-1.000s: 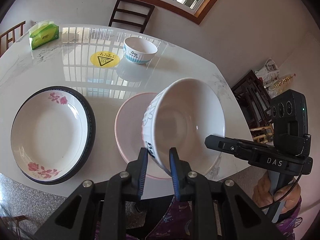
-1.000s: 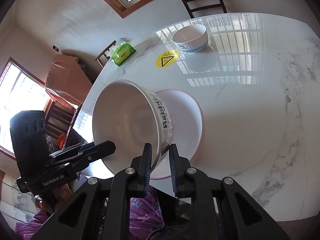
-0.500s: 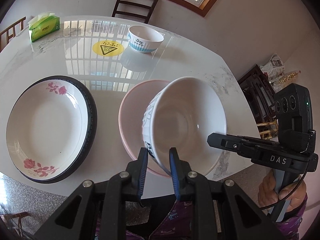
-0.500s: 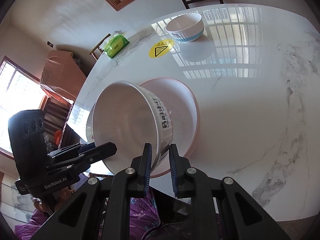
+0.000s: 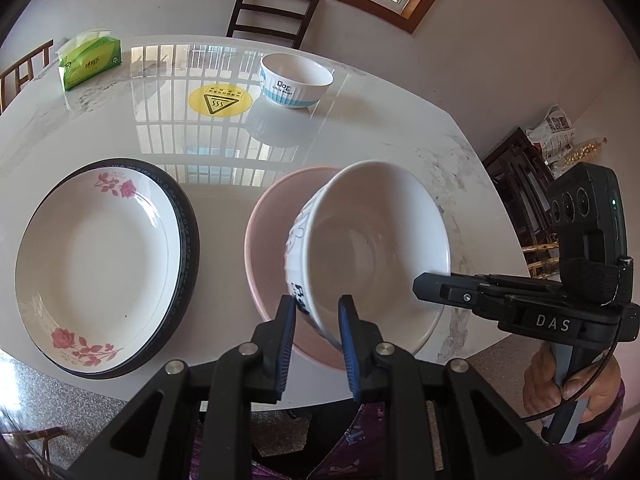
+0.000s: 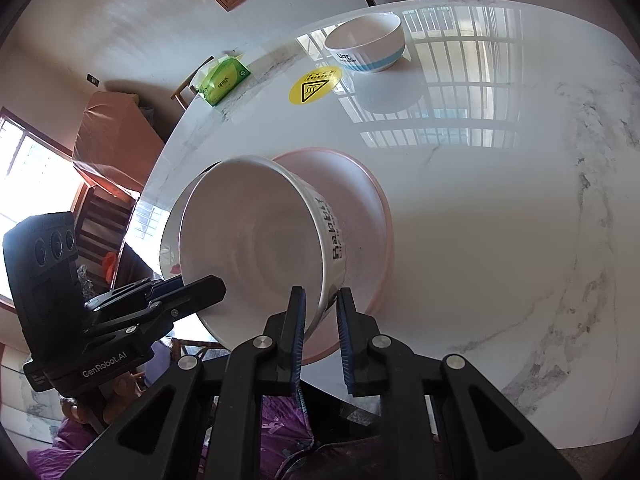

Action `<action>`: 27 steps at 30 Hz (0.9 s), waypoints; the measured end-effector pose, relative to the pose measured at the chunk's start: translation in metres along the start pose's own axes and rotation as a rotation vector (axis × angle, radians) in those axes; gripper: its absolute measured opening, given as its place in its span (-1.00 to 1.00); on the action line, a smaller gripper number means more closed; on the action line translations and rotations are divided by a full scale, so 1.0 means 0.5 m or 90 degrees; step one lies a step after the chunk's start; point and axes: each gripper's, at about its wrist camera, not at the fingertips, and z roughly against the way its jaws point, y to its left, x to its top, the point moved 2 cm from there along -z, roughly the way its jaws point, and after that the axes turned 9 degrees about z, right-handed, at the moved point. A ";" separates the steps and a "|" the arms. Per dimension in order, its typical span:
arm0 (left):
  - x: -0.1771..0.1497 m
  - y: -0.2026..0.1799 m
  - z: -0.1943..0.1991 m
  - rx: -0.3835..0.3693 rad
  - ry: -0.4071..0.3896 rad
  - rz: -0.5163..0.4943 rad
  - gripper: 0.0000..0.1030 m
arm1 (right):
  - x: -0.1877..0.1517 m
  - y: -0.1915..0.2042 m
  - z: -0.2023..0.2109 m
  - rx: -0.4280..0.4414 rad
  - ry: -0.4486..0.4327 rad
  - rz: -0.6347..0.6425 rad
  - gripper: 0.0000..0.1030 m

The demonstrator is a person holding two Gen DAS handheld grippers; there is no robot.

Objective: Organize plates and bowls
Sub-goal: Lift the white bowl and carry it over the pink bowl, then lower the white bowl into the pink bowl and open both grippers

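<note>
Both grippers hold one large white bowl with "Rabbit" lettering (image 5: 376,248) by opposite sides of its rim, over a pink plate (image 5: 268,240) near the table's front edge. My left gripper (image 5: 316,316) is shut on the bowl's left rim. My right gripper (image 6: 320,312) is shut on its right rim; the bowl (image 6: 256,248) and pink plate (image 6: 372,208) show there too. A white rose-patterned plate (image 5: 96,256) lies on a black-rimmed plate (image 5: 188,232) at the left. A small blue-striped "Dog" bowl (image 5: 296,84) stands at the back.
A green tissue pack (image 5: 90,62) sits at the back left and a yellow round heat sticker (image 5: 220,98) lies by the small bowl. Chairs stand behind the marble table (image 6: 500,200). Dark furniture stands off the right side.
Both grippers have carried the large bowl forward and lower over the pink plate. The grips have not changed.
</note>
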 end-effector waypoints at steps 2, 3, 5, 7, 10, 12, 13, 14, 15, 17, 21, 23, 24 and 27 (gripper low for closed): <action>0.002 0.001 -0.001 0.000 0.000 -0.001 -0.56 | 0.001 -0.002 -0.003 -0.001 0.004 0.000 -0.69; 0.002 0.001 -0.001 0.000 0.000 0.000 -0.56 | 0.002 -0.005 -0.005 0.000 0.007 -0.001 -0.69; 0.002 0.001 -0.001 -0.001 0.000 -0.001 -0.54 | 0.003 -0.006 -0.007 -0.001 0.010 -0.001 -0.69; 0.001 0.001 -0.002 -0.001 0.002 -0.003 -0.53 | 0.005 -0.008 -0.008 -0.003 0.013 -0.001 -0.70; 0.000 0.000 -0.002 0.000 0.002 -0.006 -0.52 | 0.007 -0.010 -0.008 -0.003 0.014 -0.005 -0.70; 0.000 -0.001 -0.003 0.001 0.003 -0.009 -0.52 | 0.009 -0.012 -0.009 -0.004 0.014 -0.007 -0.70; 0.000 -0.001 -0.003 0.001 0.003 -0.009 -0.52 | 0.010 -0.013 -0.009 -0.005 0.013 -0.008 -0.70; 0.000 0.000 -0.002 0.000 0.004 -0.009 -0.52 | 0.011 -0.012 -0.009 -0.006 0.013 -0.009 -0.69; 0.001 0.000 -0.003 -0.001 0.007 -0.009 -0.51 | 0.011 -0.012 -0.010 -0.006 0.013 -0.009 -0.69; 0.002 -0.001 -0.002 0.001 0.008 -0.010 -0.49 | 0.011 -0.012 -0.011 -0.007 0.014 -0.010 -0.69; 0.002 -0.004 -0.003 0.003 0.012 -0.013 -0.44 | 0.012 -0.009 -0.012 -0.013 0.016 -0.009 -0.69; 0.002 -0.005 -0.003 0.005 0.013 -0.018 -0.42 | 0.012 -0.009 -0.012 -0.013 0.018 -0.008 -0.69; 0.002 -0.006 -0.004 0.005 0.014 -0.019 -0.42 | 0.013 -0.009 -0.012 -0.014 0.019 -0.009 -0.69; 0.002 -0.005 -0.003 0.001 0.019 -0.016 -0.39 | 0.014 -0.007 -0.012 -0.020 0.023 -0.006 -0.69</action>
